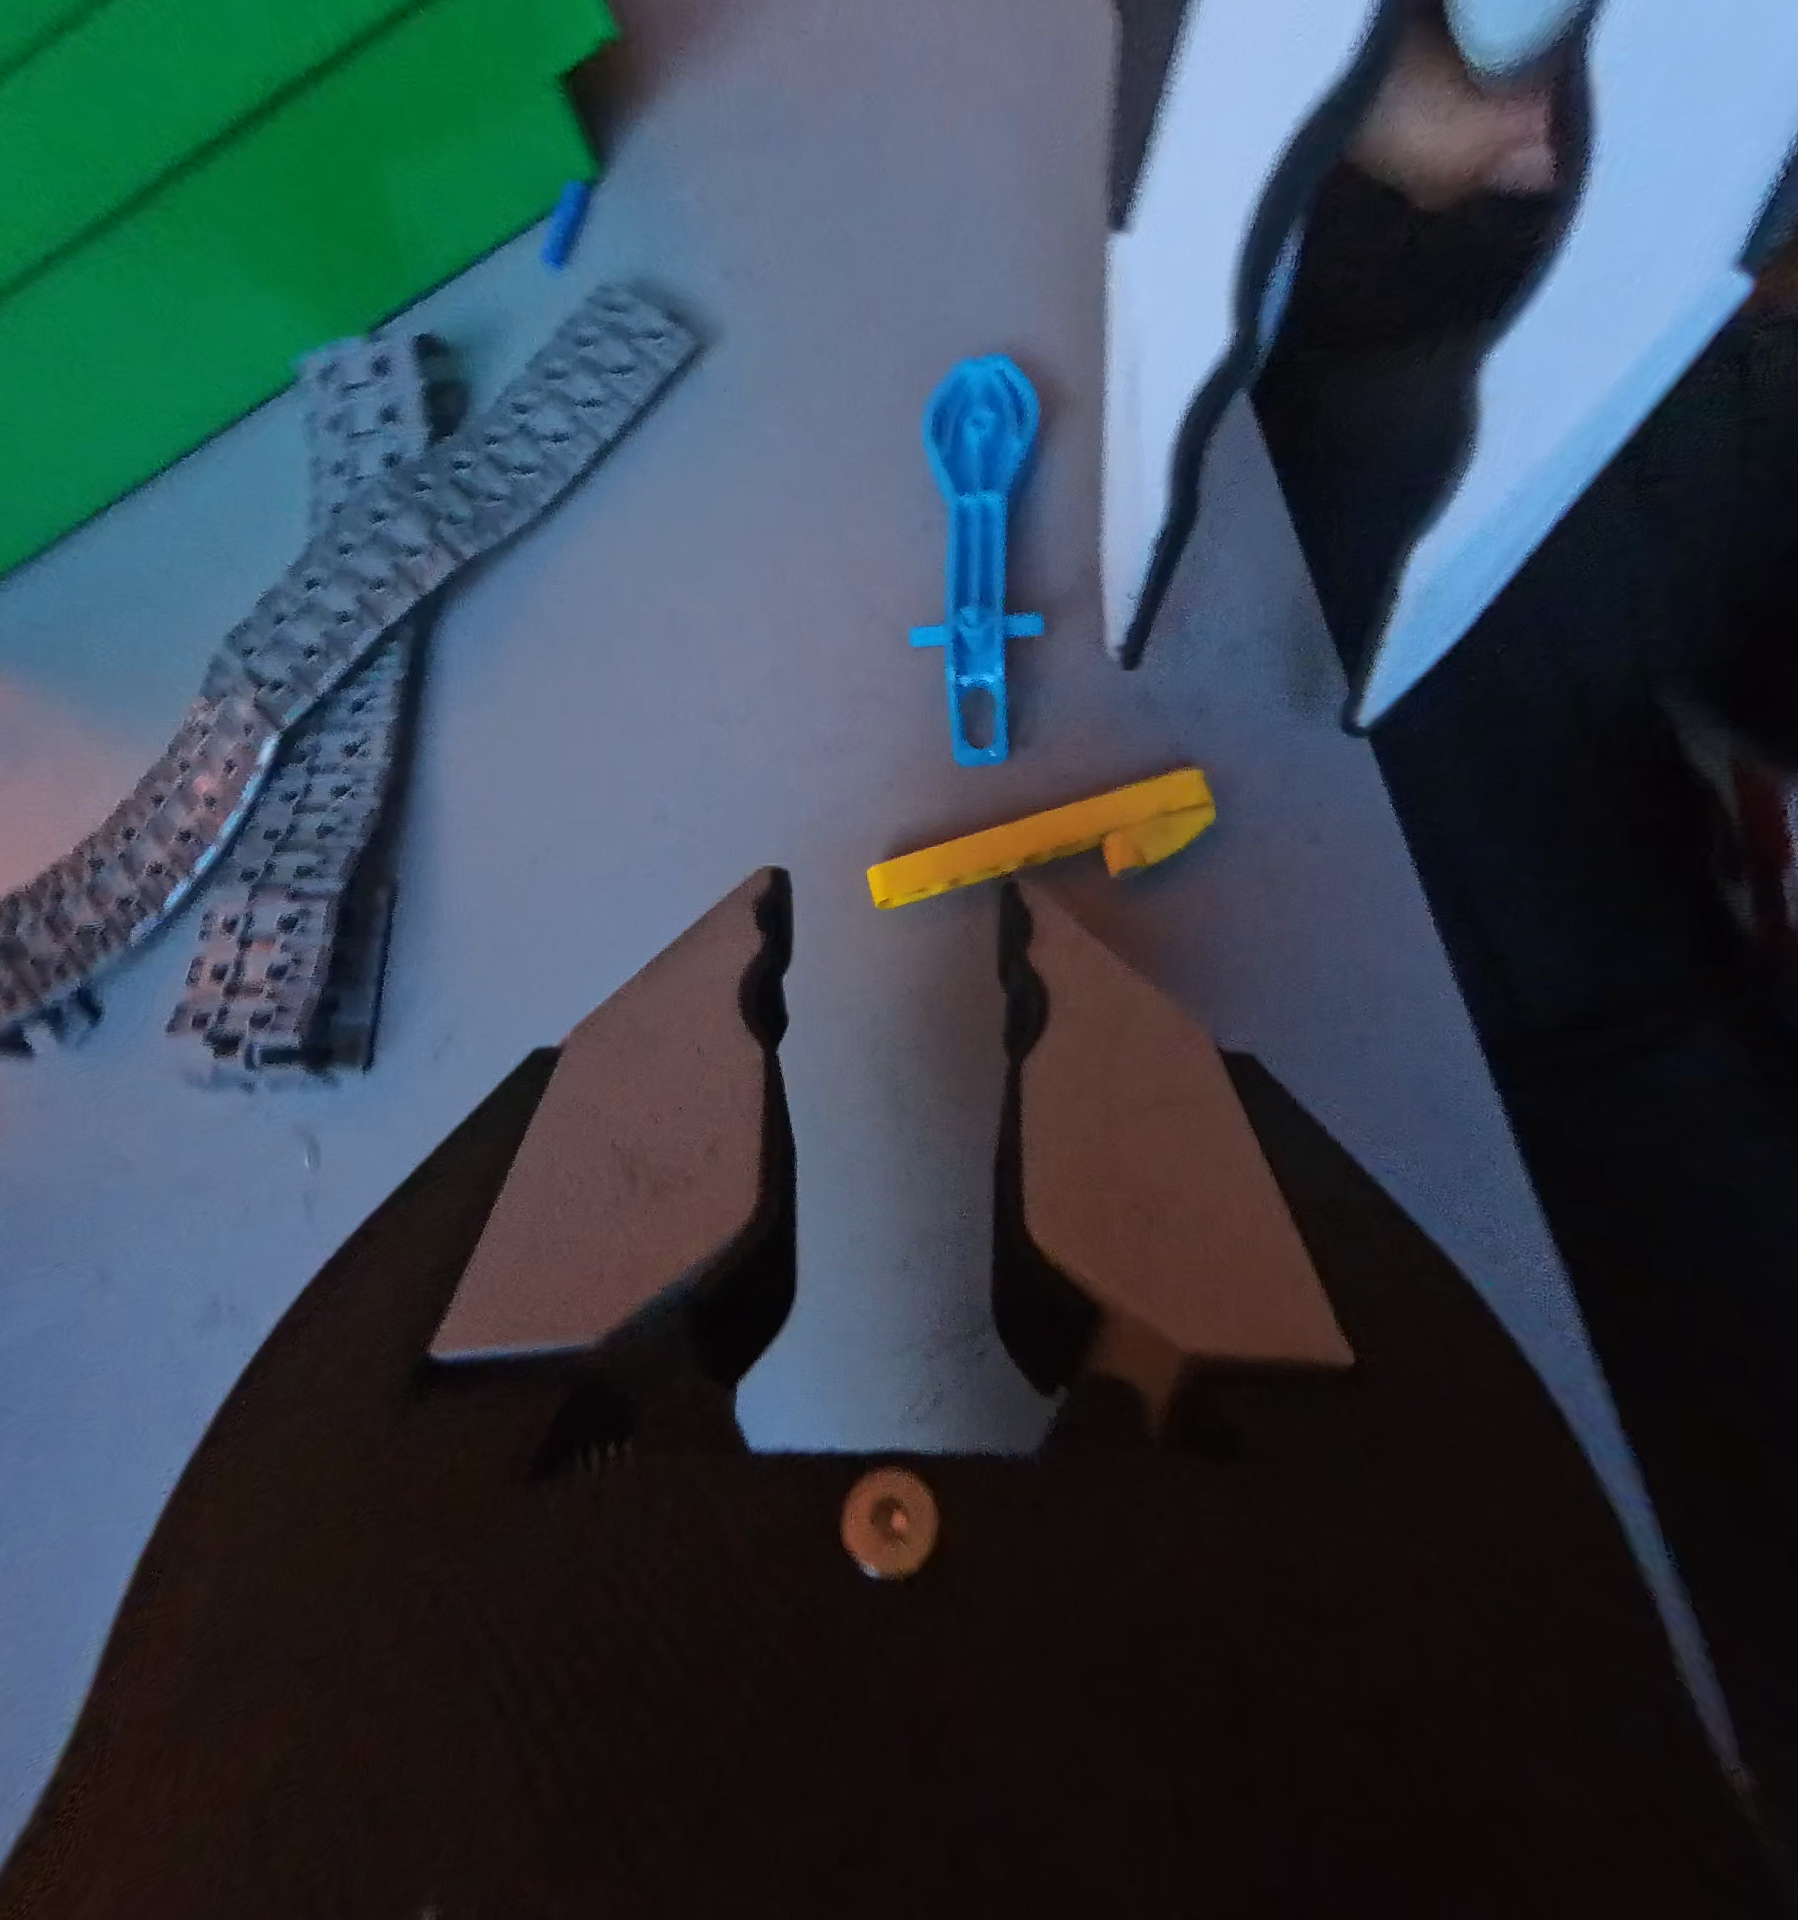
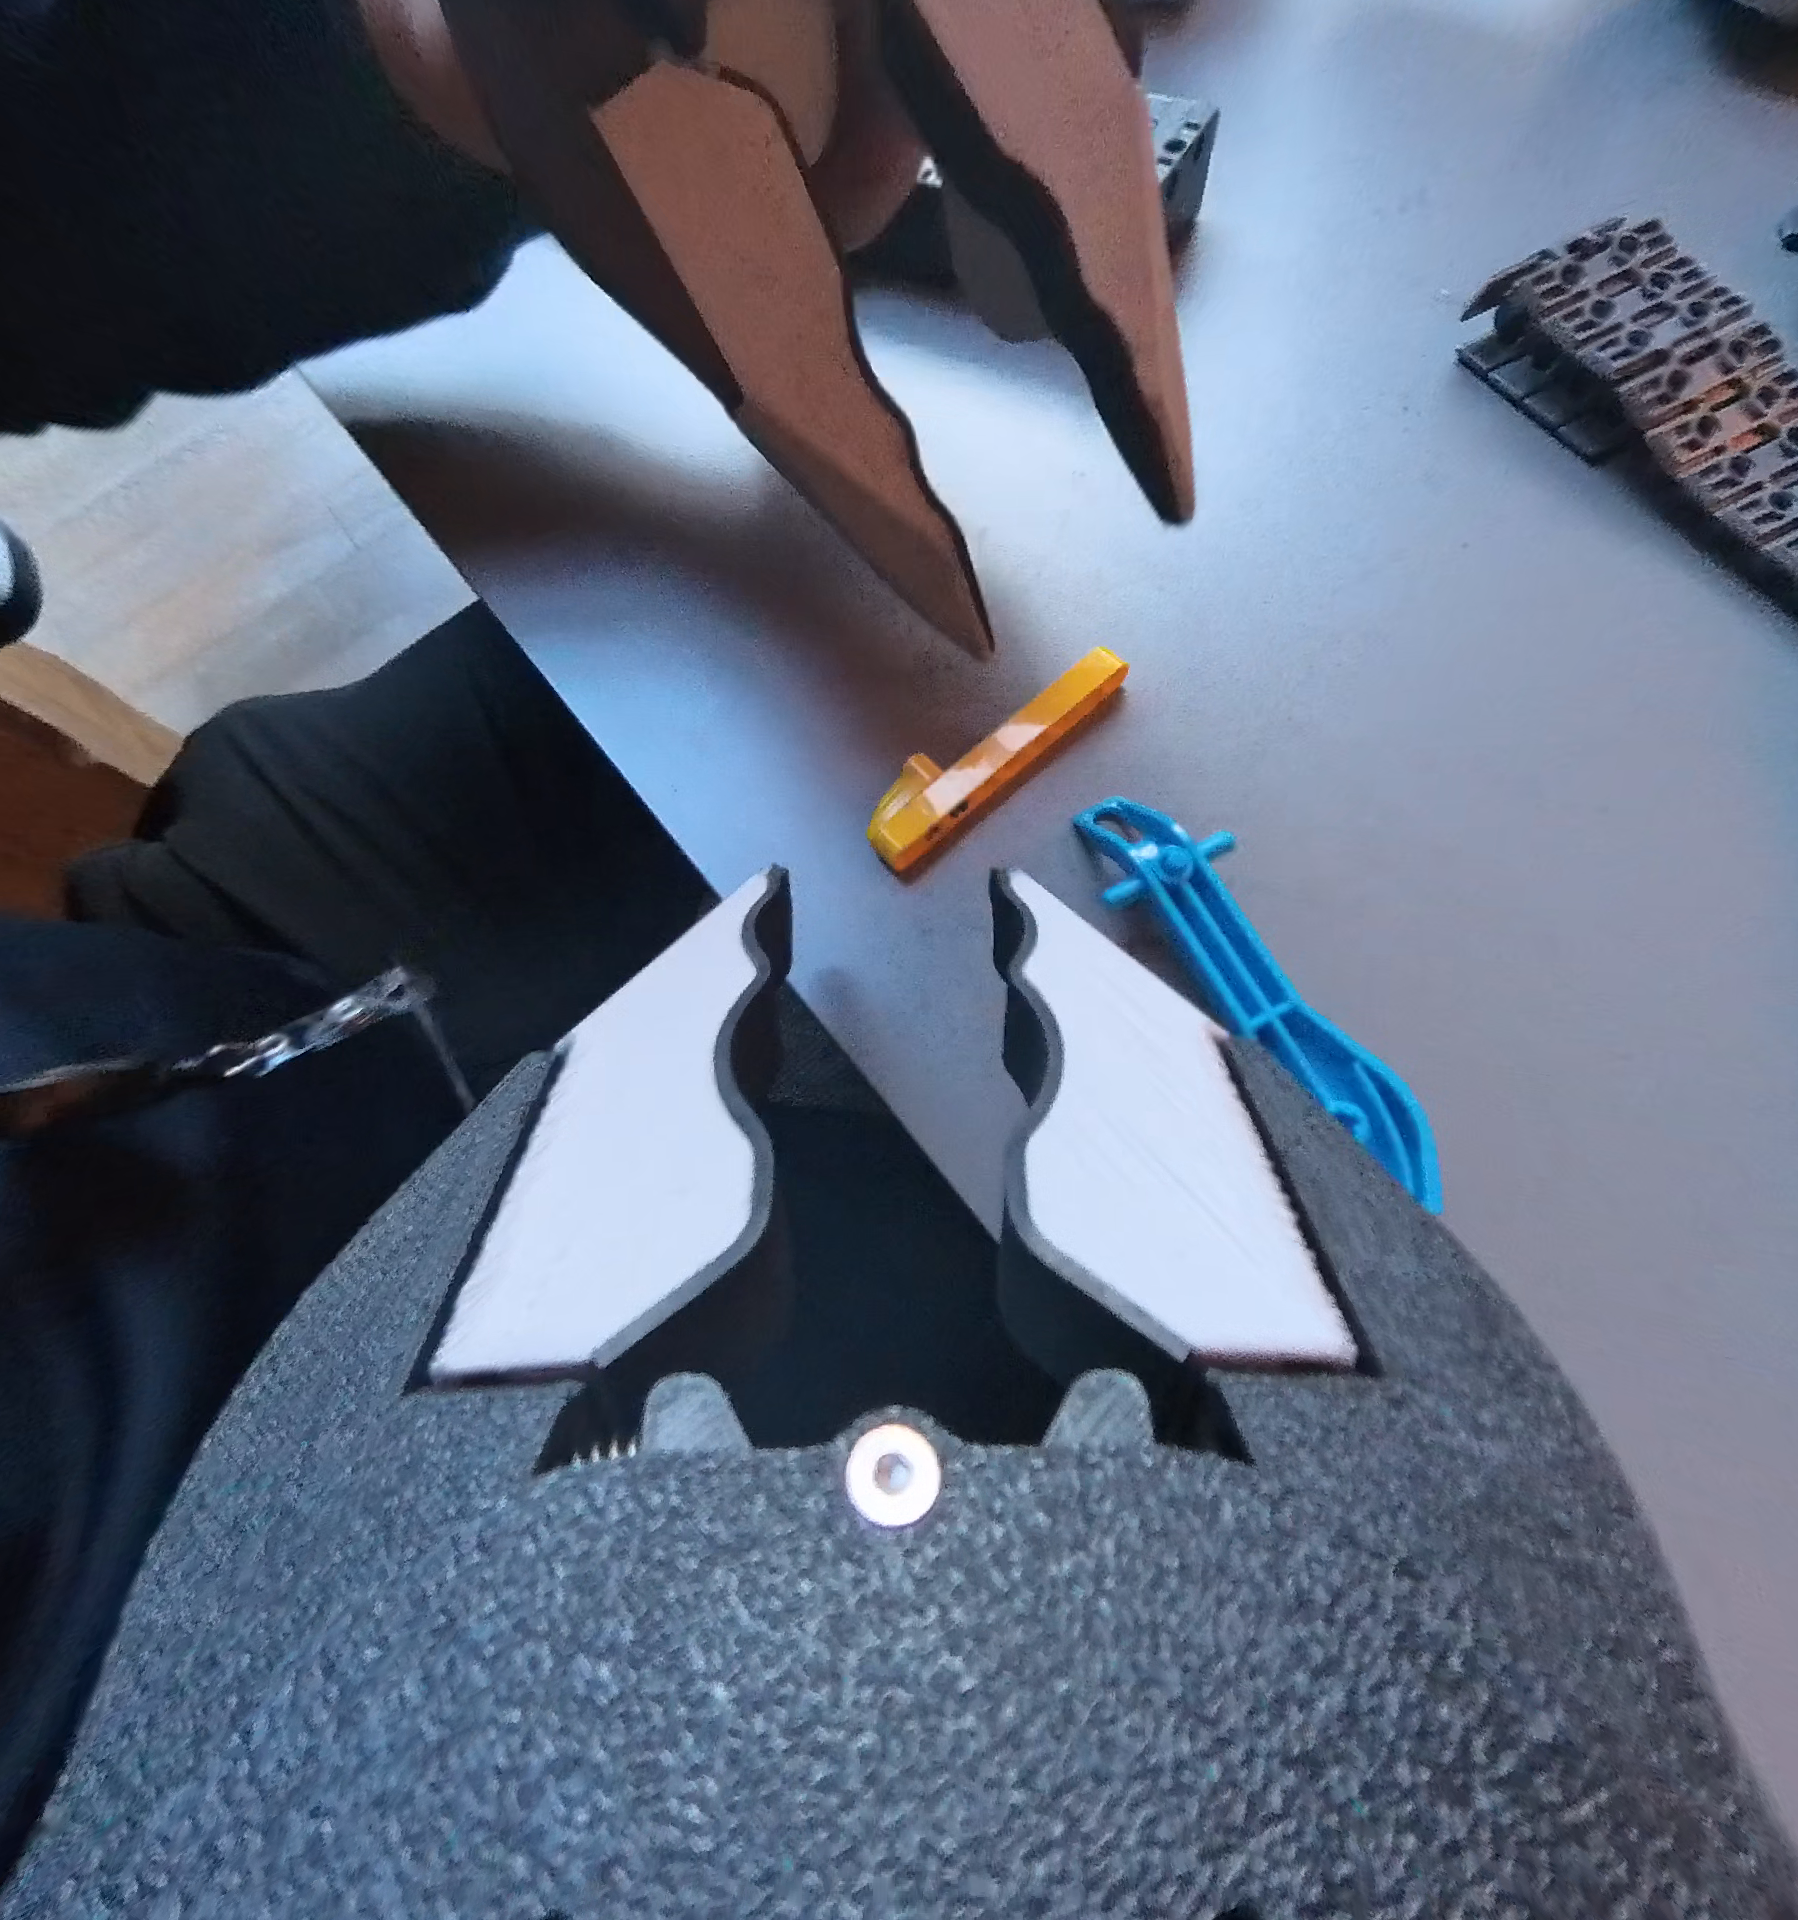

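My left gripper point(image 1: 895, 894), jaws apart and empty, hovers just short of the flat yellow plastic bar point(image 1: 1040, 831); my right gripper point(image 2: 890, 894), likewise spread, faces it, blue spoon-shaped plastic piece point(image 1: 978, 540) just beyond.

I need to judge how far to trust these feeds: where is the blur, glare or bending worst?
Left wrist view: soft overall, dim bluish light, the grey studded track strips and green flat boards smeared, edges bowed by the wide lens. Right wrist view: sharper near the flat yellow plastic bar, which carries a white glare patch; the brown-fingered left claw casts a soft shadow on the grey table.
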Tool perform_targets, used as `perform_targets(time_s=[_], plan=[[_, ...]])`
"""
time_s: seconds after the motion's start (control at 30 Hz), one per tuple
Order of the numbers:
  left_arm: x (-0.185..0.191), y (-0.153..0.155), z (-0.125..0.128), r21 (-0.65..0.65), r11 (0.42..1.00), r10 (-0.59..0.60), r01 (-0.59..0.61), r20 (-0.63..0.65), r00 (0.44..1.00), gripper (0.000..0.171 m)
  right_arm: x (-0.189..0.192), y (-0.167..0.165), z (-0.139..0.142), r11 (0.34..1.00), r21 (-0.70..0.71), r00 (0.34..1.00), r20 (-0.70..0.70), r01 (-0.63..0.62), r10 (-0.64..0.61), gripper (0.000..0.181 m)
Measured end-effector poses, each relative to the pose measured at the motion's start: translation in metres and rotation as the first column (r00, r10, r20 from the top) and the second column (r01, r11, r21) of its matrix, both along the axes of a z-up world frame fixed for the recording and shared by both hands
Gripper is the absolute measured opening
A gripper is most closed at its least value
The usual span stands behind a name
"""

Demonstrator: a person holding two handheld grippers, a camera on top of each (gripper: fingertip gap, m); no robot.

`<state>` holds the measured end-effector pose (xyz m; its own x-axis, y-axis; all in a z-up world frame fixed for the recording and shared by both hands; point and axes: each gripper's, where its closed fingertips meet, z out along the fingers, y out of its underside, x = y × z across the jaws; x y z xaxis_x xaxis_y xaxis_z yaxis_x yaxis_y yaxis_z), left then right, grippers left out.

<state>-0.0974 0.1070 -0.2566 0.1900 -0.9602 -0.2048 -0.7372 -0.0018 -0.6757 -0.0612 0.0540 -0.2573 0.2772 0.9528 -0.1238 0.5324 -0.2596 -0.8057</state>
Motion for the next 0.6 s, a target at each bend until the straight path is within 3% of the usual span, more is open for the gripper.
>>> perform_targets(time_s=[0.17, 0.3, 0.47, 0.6], plan=[[0.003, -0.004, -0.013, 0.029, 0.985, -0.167, 0.171, -0.105, 0.980, 0.036, -0.013, 0.006, -0.017, 0.996, 0.088, 0.993, 0.119, 0.017, -0.028, 0.036], [0.009, -0.012, -0.016, 0.035, 0.972, -0.227, 0.233, -0.125, 0.966, 0.023, -0.013, 0.010, -0.017, 0.998, 0.063, 0.993, 0.119, 0.016, -0.023, 0.034], [0.007, -0.023, -0.016, 0.028, 0.980, -0.190, 0.195, -0.139, 0.972, 0.019, 0.000, 0.013, -0.018, 0.998, 0.064, 0.990, 0.142, -0.010, 0.000, 0.016], [0.012, -0.037, -0.016, -0.044, 0.992, -0.126, 0.121, -0.125, 0.984, 0.027, 0.015, 0.017, -0.015, 0.997, 0.082, 0.992, 0.130, -0.011, 0.000, 0.022]])
